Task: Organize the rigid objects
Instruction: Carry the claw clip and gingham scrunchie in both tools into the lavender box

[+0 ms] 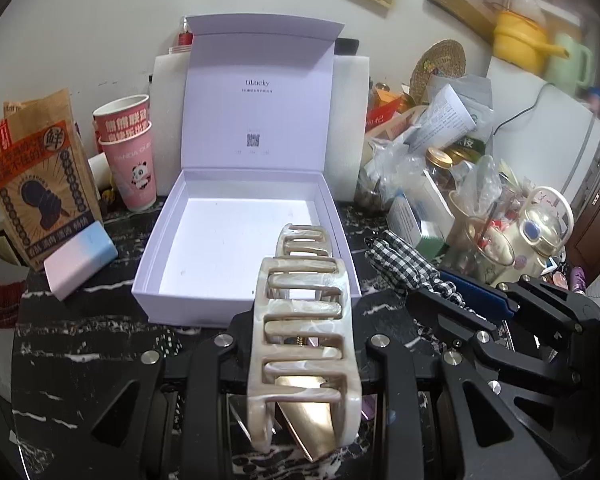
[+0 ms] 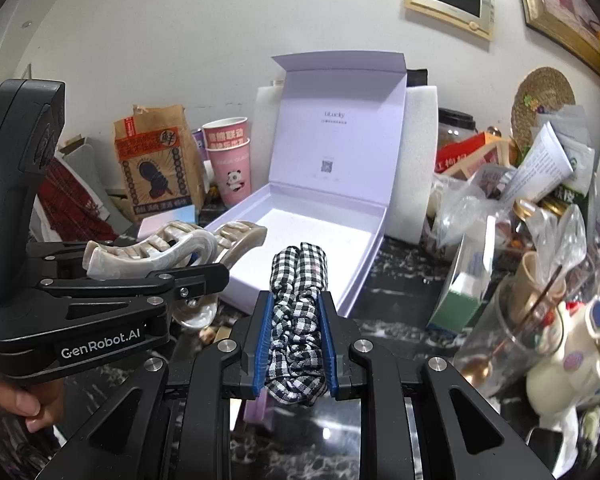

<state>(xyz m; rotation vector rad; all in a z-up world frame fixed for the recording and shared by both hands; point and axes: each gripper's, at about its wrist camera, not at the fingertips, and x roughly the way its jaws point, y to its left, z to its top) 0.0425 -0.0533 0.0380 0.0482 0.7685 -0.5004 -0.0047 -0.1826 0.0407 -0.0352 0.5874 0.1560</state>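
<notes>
A: Which step is judged to be in hand?

B: The carrying step. Both items are held above the counter, short of the open white box, and neither has been set inside yet.

A: What is gripped by the left tongs?

B: A cream marbled hair claw is clenched between them, its toothed end reaching toward 12 o'clock, just over the near right corner of the box. In the right wrist view the same claw is seen at 9 o'clock, raised off the counter.

A: And the right tongs?

B: They are closed on a black-and-white checked scrunchie, pinched between the blue pads. Its far end points at 12 o'clock toward the near edge of the box.

A: What is called for next?

B: Probably the claw is to be moved forward and lowered over the bare box floor, then released. The upright lid at 12 o'clock should be kept clear of. The scrunchie could be set down beside it afterwards, so that the two tongs are not crowded.
</notes>
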